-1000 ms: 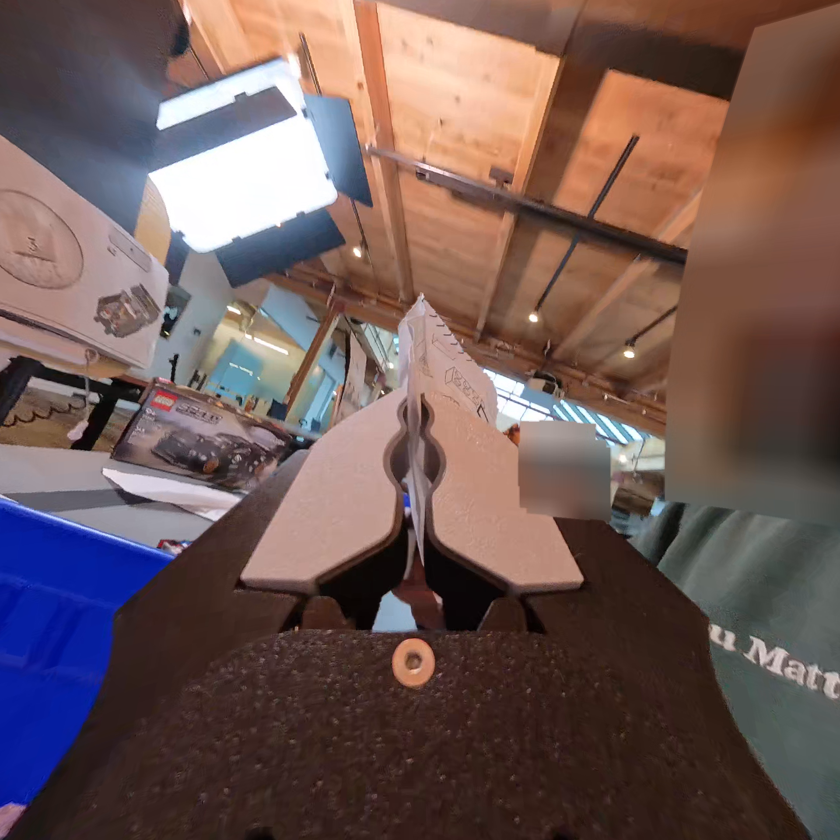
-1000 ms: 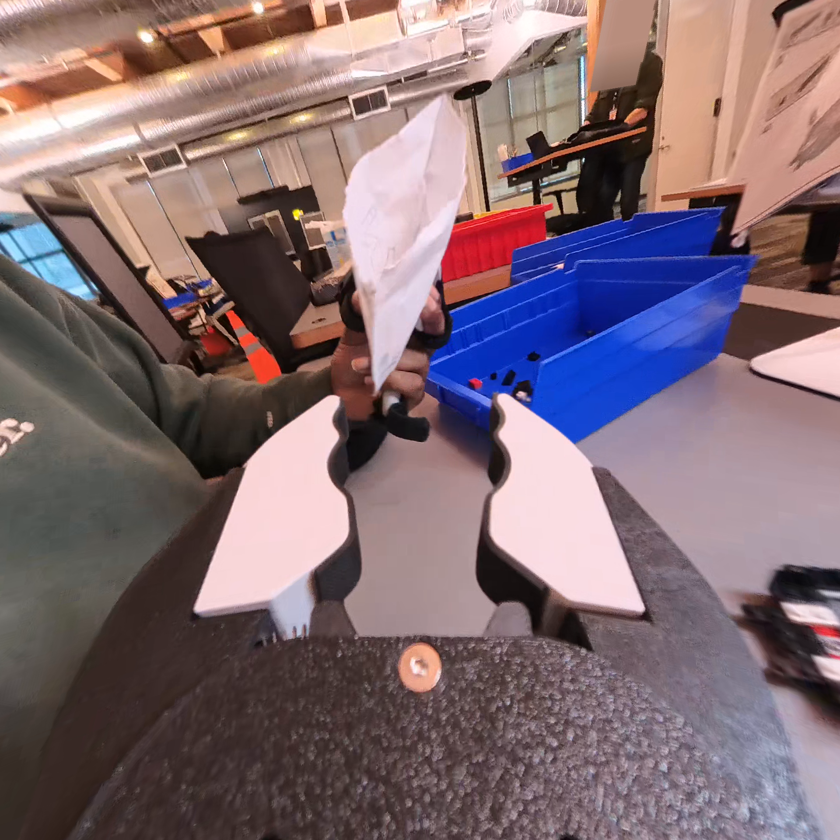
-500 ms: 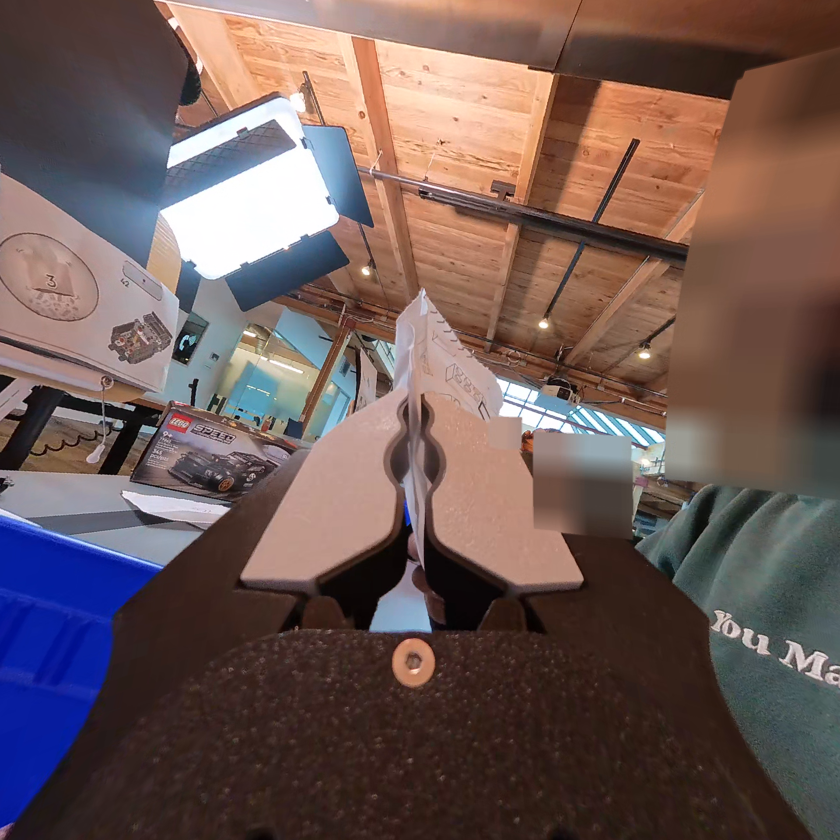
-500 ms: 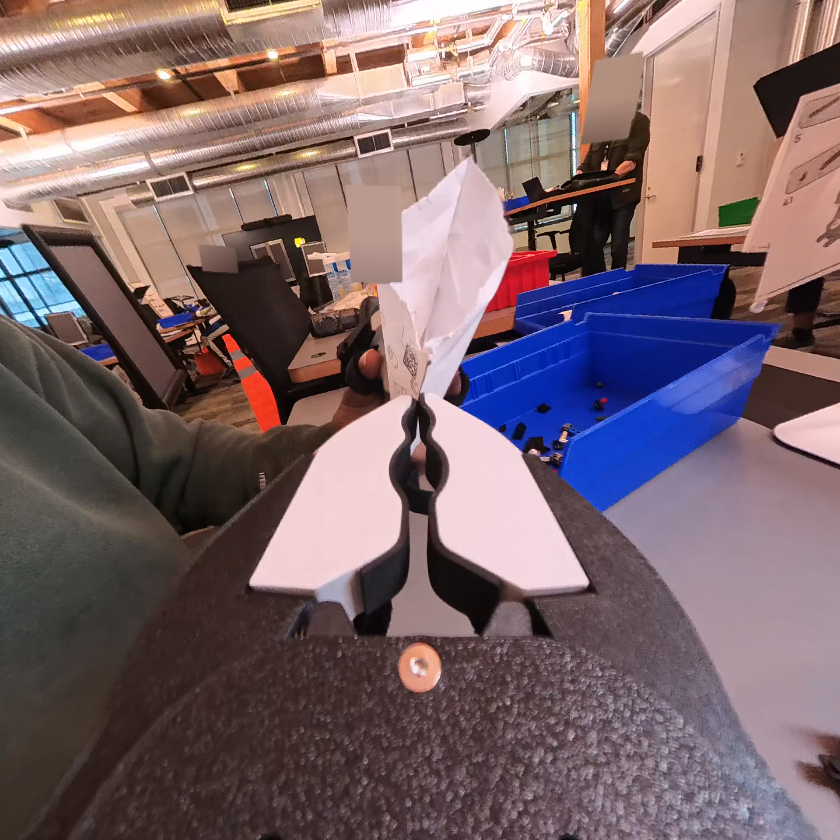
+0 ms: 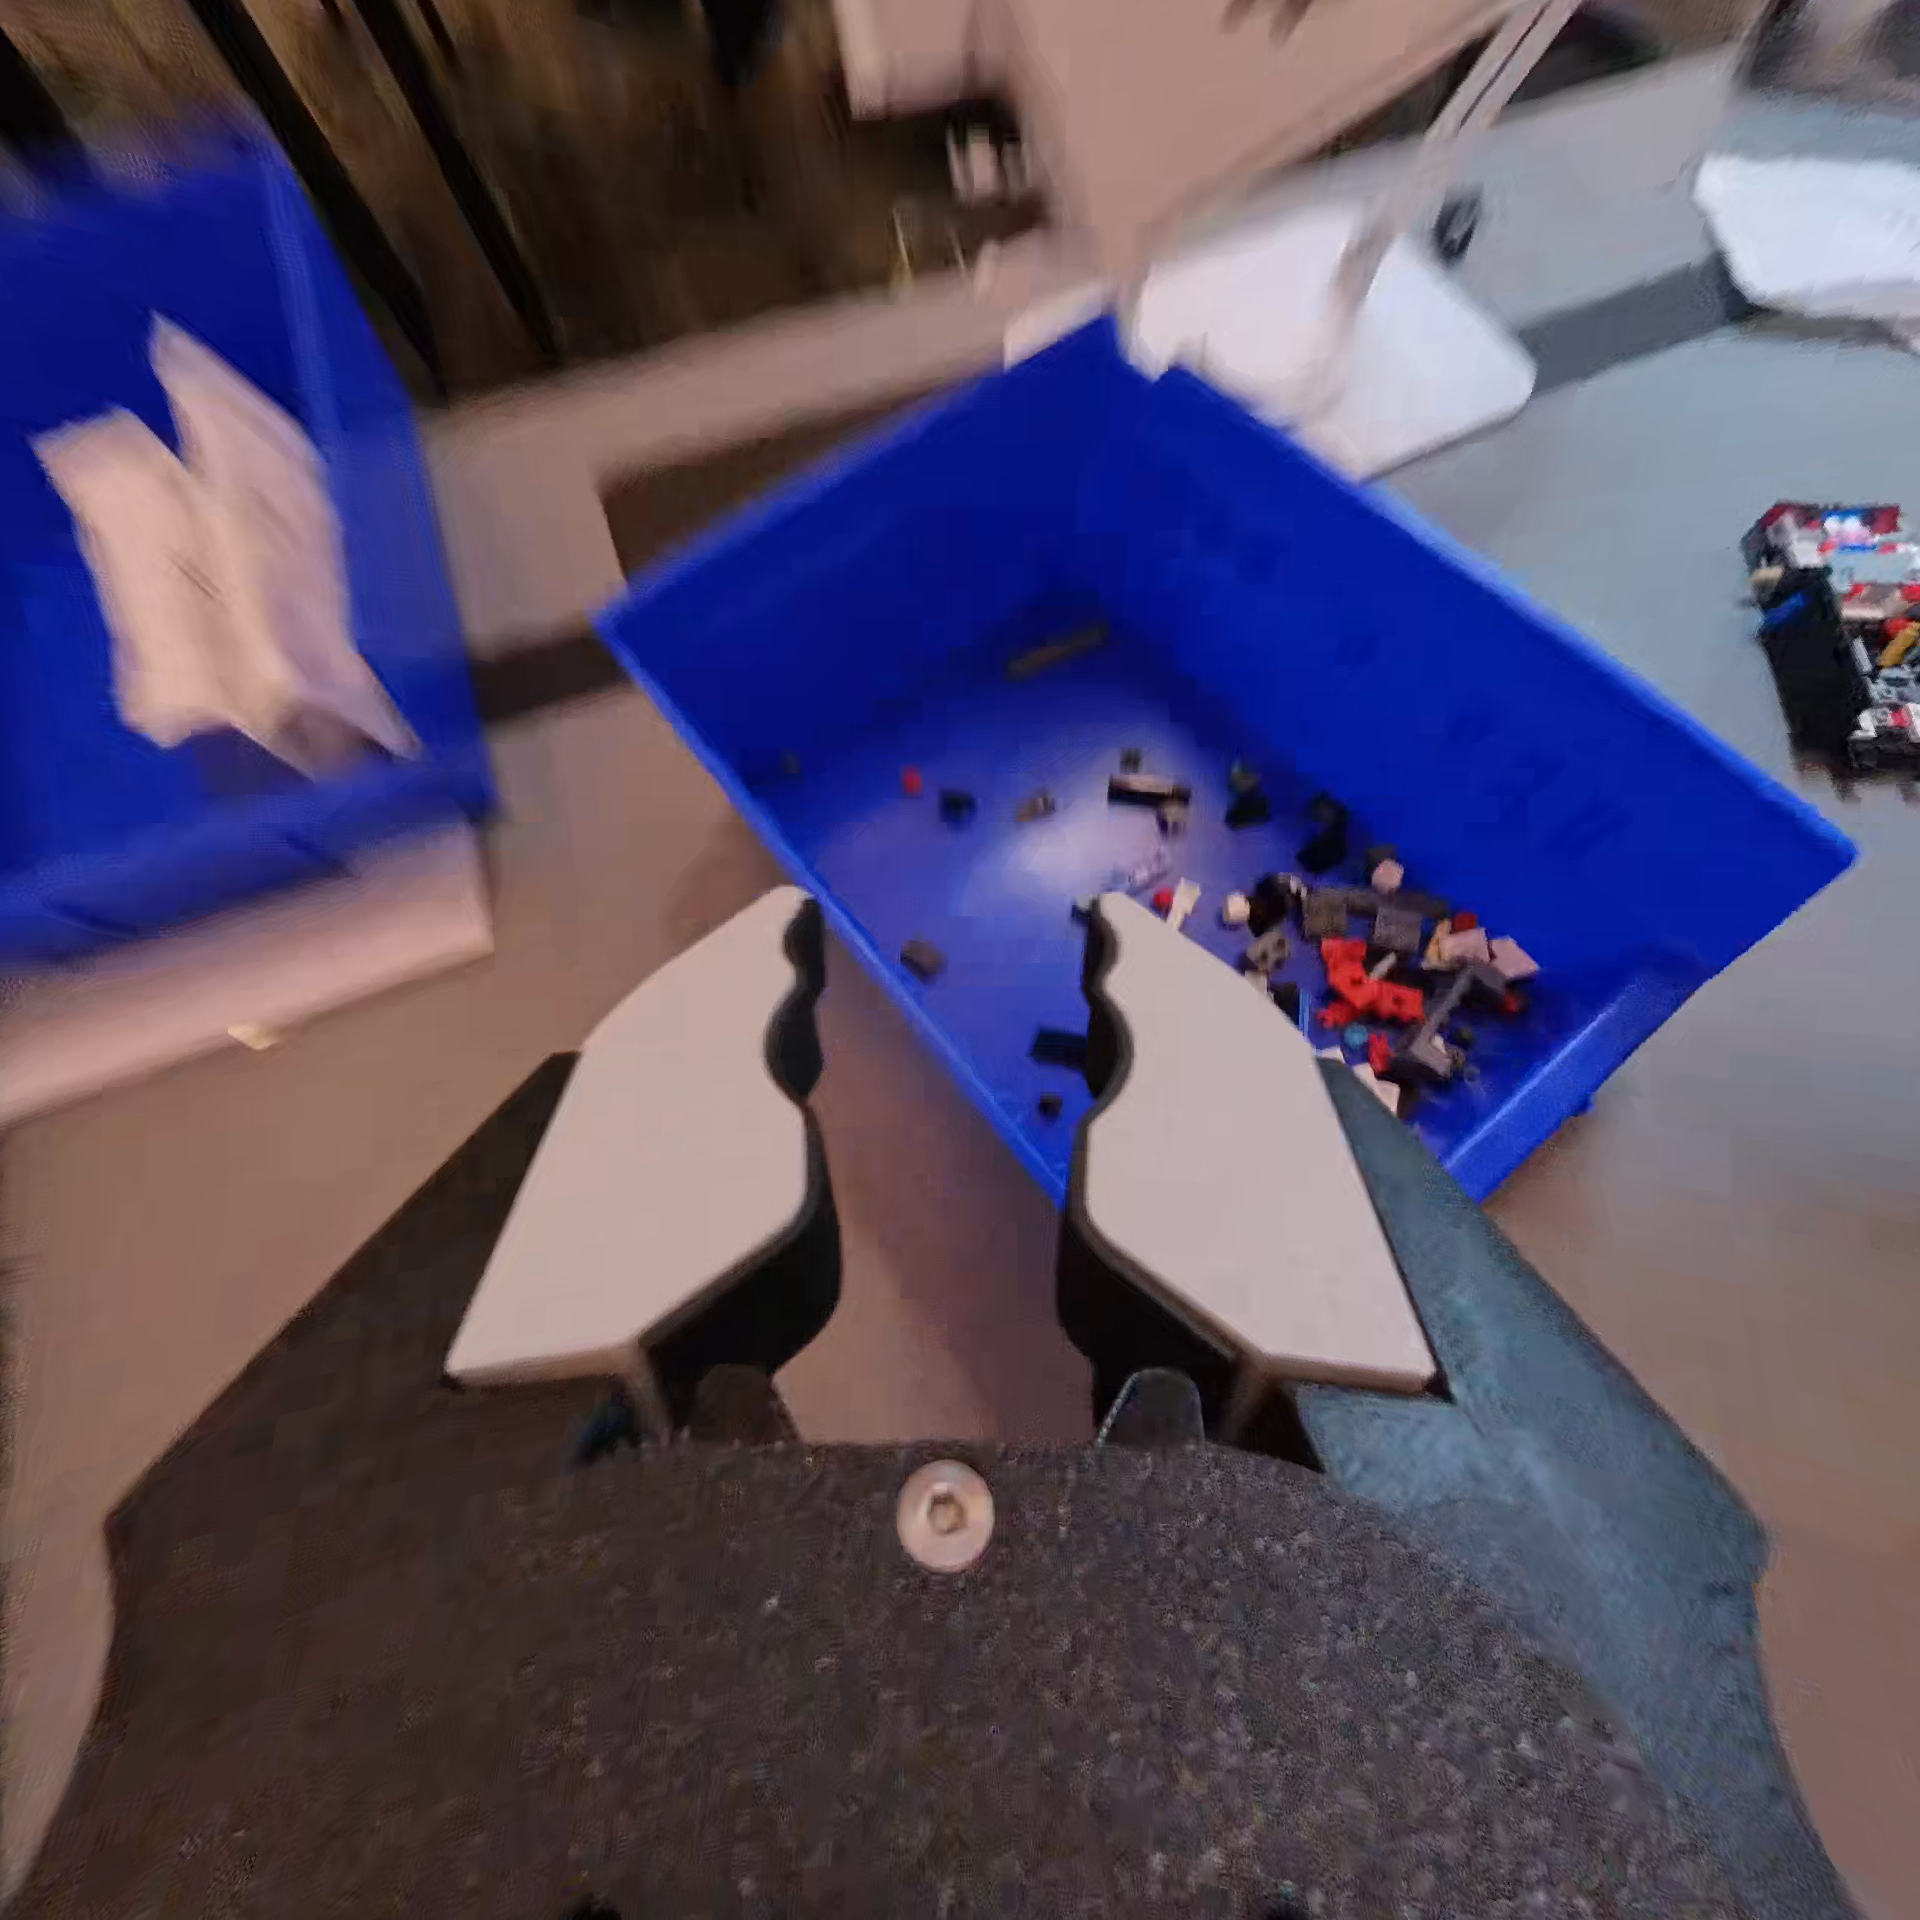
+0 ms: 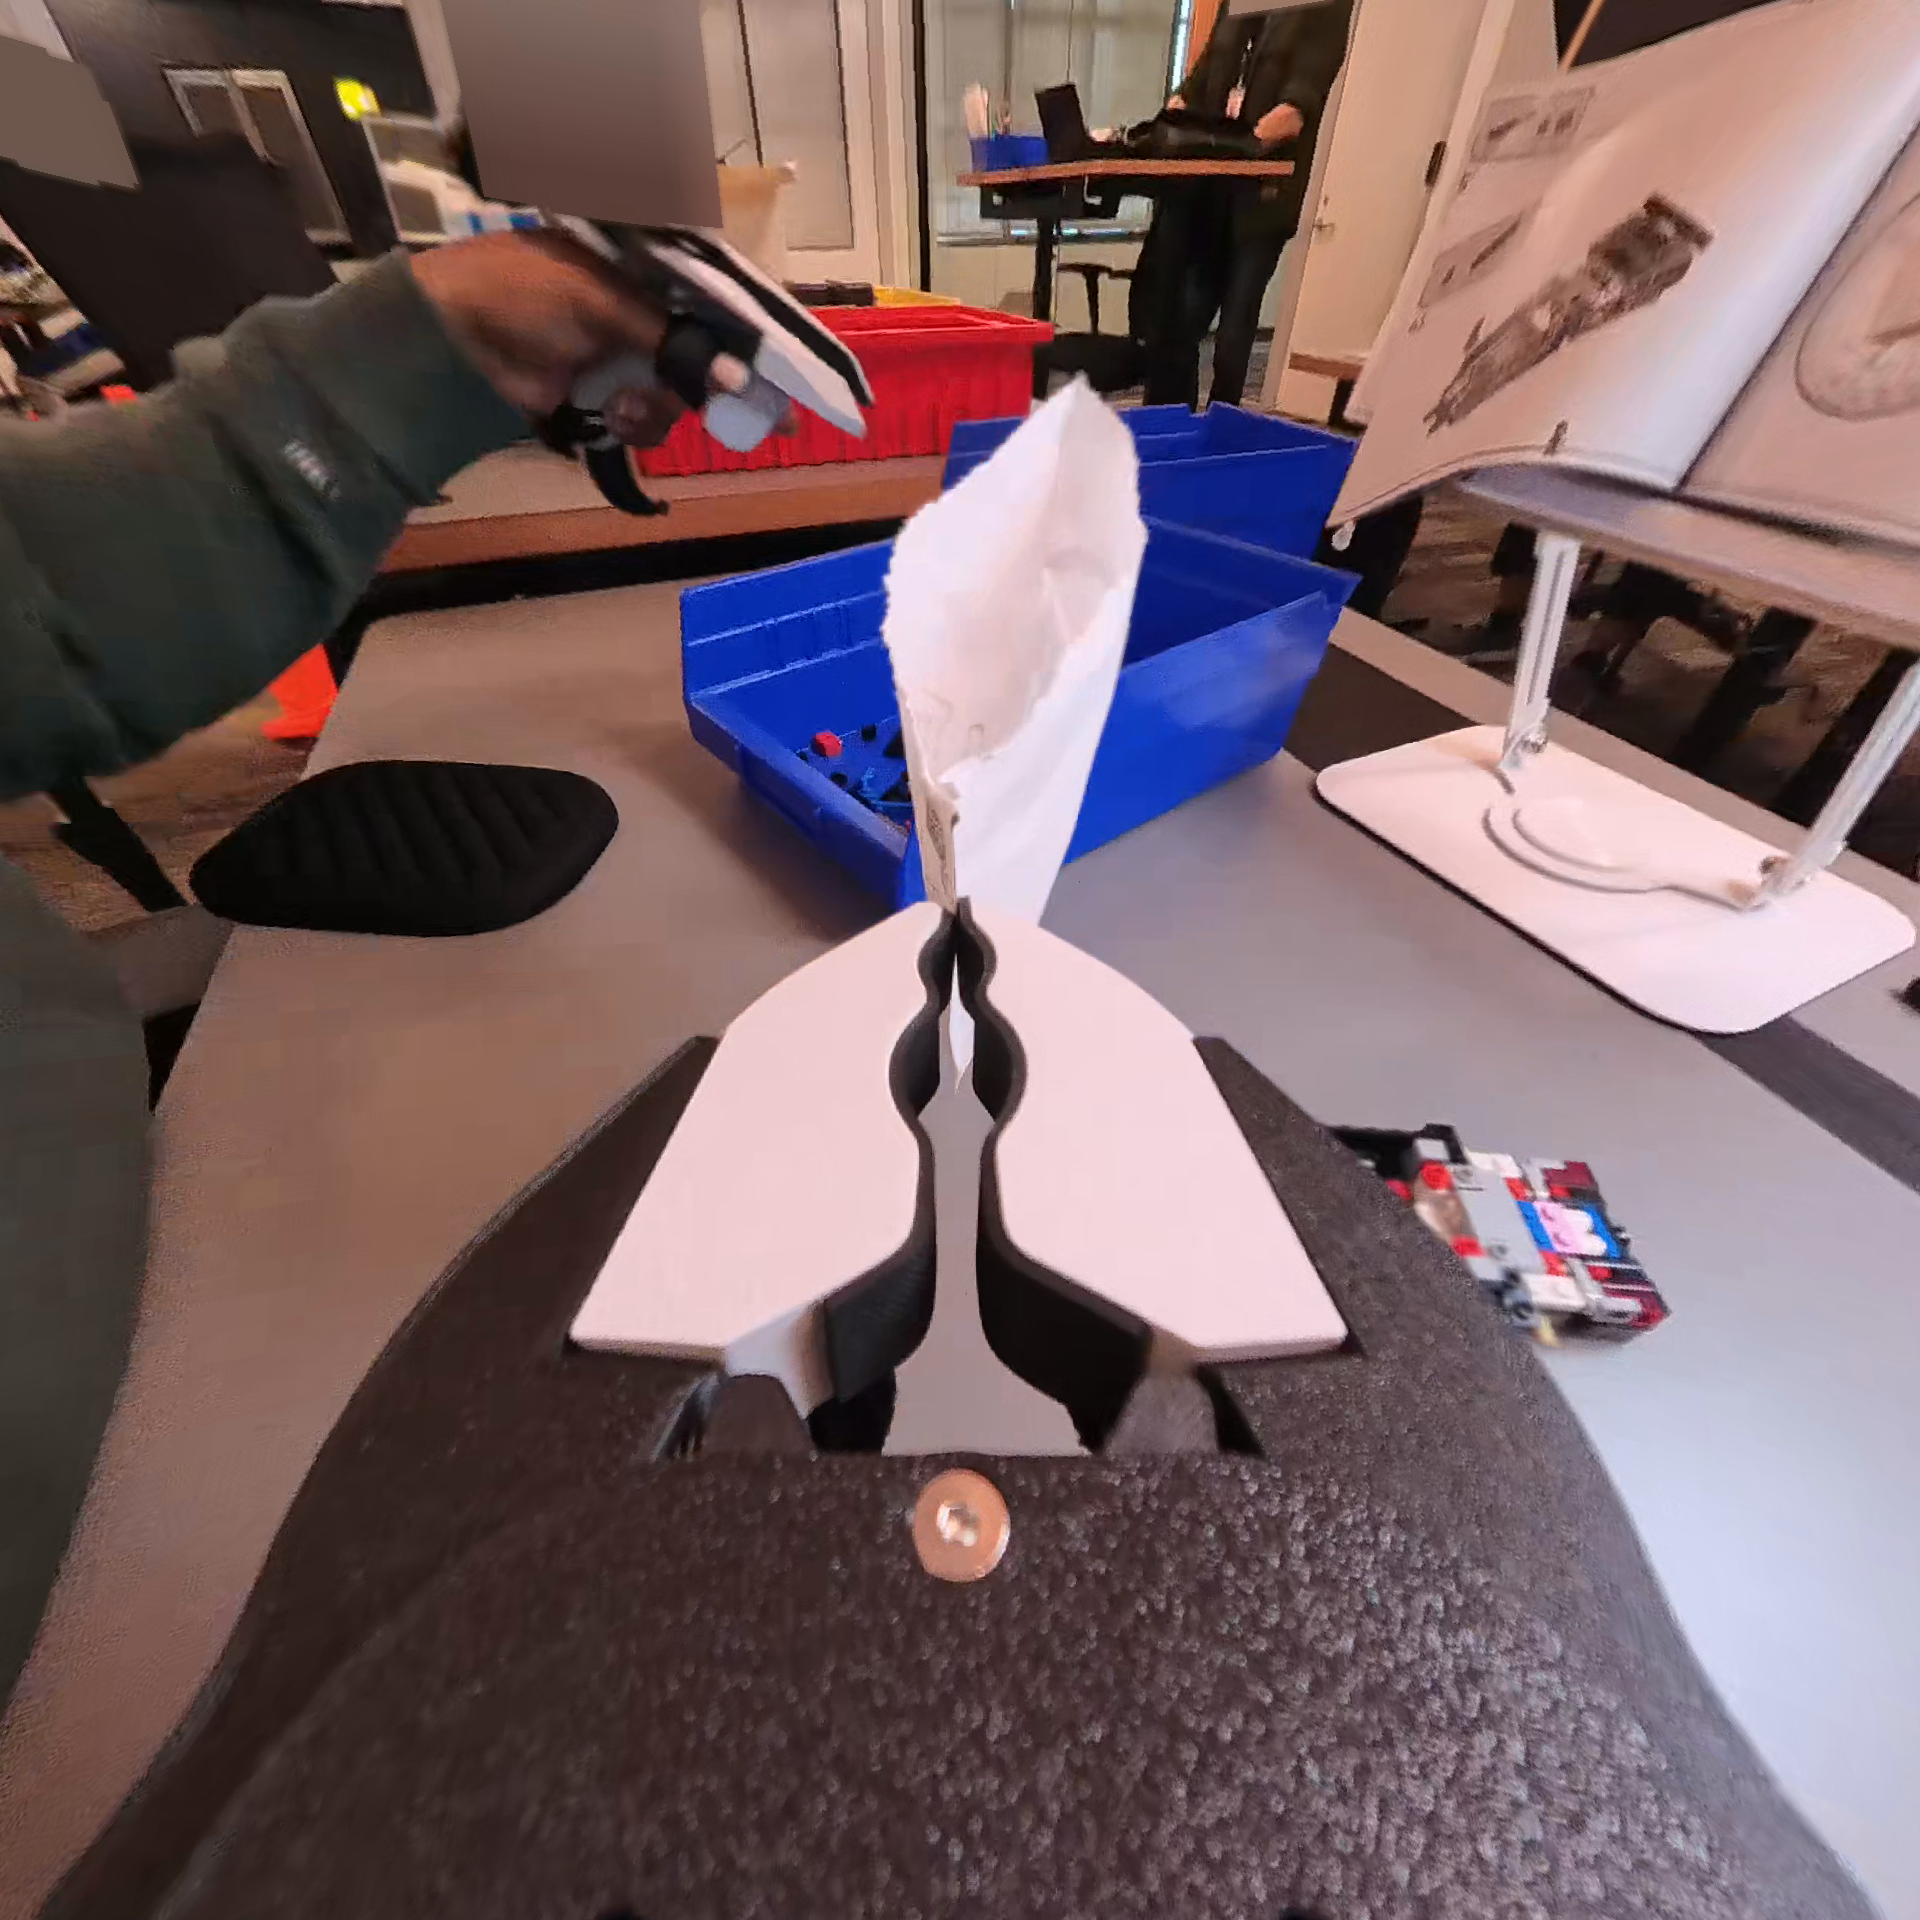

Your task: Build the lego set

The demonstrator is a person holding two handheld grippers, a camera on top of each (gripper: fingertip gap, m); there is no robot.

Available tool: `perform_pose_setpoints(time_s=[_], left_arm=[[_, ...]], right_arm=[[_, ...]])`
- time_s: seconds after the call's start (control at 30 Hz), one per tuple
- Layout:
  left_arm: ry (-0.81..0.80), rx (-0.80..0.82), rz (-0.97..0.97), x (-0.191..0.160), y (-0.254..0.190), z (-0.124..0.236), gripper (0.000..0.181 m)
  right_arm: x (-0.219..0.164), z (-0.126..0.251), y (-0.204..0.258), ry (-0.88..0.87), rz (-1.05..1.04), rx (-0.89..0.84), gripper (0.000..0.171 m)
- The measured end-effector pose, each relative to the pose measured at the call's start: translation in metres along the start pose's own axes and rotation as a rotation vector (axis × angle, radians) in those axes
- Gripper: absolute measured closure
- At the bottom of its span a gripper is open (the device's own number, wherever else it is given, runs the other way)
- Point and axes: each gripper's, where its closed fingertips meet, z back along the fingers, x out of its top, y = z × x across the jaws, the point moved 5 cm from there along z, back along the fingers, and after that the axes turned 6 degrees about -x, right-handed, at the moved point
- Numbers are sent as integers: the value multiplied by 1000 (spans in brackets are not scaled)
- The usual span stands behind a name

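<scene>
While the right gripper [image 6: 954, 920] pinches a white paper bag [image 6: 1013, 665] upright before the blue bin [image 6: 1195, 675], the left gripper [image 5: 945, 914], jaws apart and empty, hangs above that bin's loose lego pieces [image 5: 1382, 966].

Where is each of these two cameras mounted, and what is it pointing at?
Left wrist view: on the left gripper, fingers apart, aimed down at the blue bin of loose pieces.
Right wrist view: on the right gripper, fingers pinching a white paper bag; the person's sleeve shows.
Both show the bin and the half-built model.
</scene>
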Motion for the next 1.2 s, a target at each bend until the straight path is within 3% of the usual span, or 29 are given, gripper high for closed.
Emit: perform_pose_setpoints(time_s=[0.07, 0.13, 0.2, 0.33, 0.5, 0.7, 0.97, 1.07, 1.2], left_arm=[[229, -97, 161, -16, 22, -35, 112], [375, -128, 252, -26, 35, -60, 111], [486, -106, 302, -31, 47, -75, 118], [573, -158, 379, -24, 47, -84, 163], [677, -106, 367, -28, 44, -80, 172], [629, -55, 284, -23, 40, -76, 173], [336, 22, 130, 35, 33, -26, 176], [348, 71, 37, 40, 30, -12, 176], [300, 83, 59, 42, 29, -3, 176]], right_arm=[[-9, -4, 4, 34, -17, 29, 171], [-16, -5, 7, 71, 6, 29, 171], [-20, -5, 11, 84, 7, 33, 171], [-27, -5, 16, 96, -28, 54, 171], [-27, -4, 23, 88, -26, 71, 171], [-26, -3, 24, 87, -6, 63, 171], [-30, -4, 23, 100, -12, 68, 171], [-33, -5, 25, 112, -7, 75, 171], [-36, -8, 28, 124, -10, 90, 171]])
